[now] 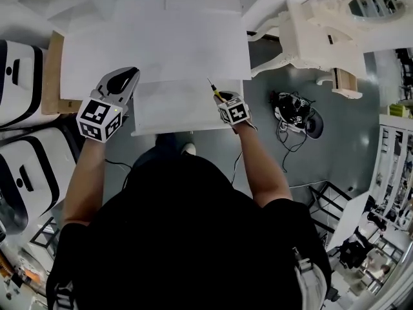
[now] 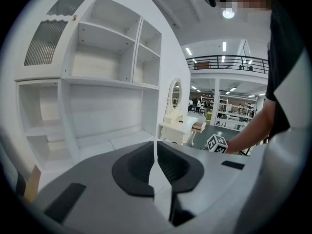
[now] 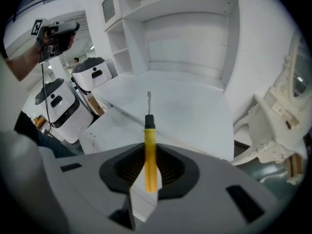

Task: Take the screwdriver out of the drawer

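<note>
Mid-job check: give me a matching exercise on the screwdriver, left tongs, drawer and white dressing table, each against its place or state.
Things:
1. screwdriver
2. left tongs
3. drawer
4. dressing table

Place or state:
A. pulled open under the desk
B. shut, empty
C. on the floor beside the desk
D. gripped in the right tongs

Pairs: 1-D, 2-B, 3-A, 4-C

Light: bright, even, mainly from ceiling lamp point(image 2: 227, 13) and others overhead | Glare: white desk top point(image 1: 155, 50) almost washed out | Shadows: faint, soft-edged | Distortion: strong fisheye bending, dark corners in both gripper views | Focus: mid-field sharp; nearest foreground possibly slightly soft
</note>
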`<state>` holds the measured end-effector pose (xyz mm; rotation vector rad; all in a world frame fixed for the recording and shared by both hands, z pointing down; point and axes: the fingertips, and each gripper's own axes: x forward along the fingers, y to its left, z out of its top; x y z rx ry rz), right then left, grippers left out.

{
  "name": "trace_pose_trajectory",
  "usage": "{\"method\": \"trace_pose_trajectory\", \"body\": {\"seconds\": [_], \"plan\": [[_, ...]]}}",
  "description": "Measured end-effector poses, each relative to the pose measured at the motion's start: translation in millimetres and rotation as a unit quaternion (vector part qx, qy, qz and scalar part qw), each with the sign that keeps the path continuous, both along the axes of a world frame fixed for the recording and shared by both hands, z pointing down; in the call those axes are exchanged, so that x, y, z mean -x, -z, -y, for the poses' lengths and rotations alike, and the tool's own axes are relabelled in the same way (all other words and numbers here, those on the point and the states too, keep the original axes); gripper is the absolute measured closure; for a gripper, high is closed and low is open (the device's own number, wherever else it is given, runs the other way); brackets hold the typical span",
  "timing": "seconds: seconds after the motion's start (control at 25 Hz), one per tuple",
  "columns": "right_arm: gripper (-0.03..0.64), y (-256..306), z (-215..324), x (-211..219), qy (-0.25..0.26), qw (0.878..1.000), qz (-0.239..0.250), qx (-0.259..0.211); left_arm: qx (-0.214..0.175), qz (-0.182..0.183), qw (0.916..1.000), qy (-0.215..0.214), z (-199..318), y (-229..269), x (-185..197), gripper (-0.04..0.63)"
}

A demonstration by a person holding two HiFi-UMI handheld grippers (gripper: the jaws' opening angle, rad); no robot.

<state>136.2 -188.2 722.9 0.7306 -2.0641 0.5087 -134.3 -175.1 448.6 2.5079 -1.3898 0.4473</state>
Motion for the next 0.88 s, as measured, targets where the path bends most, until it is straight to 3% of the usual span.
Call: {"method": "trace_pose_trajectory", "body": {"seconds": [0.16,0.48,0.88], "plan": [[0.532,28,0,-10,-0.041,0.998,0.045,-0.006,-0.009,-0.001,0.9999,0.007,-16,10,-2,0.558],[0.532,81,-6,-28,-0.072,0.992,0.100,-0.038,-0.028,0.002,0.9995,0.011,-44,28,-14,0.558],[0.534,141,-30,-46,-0.081,0.983,0.147,-0.076,-0.042,-0.007,0.9991,0.008,-85,40,-34,0.566]]}}
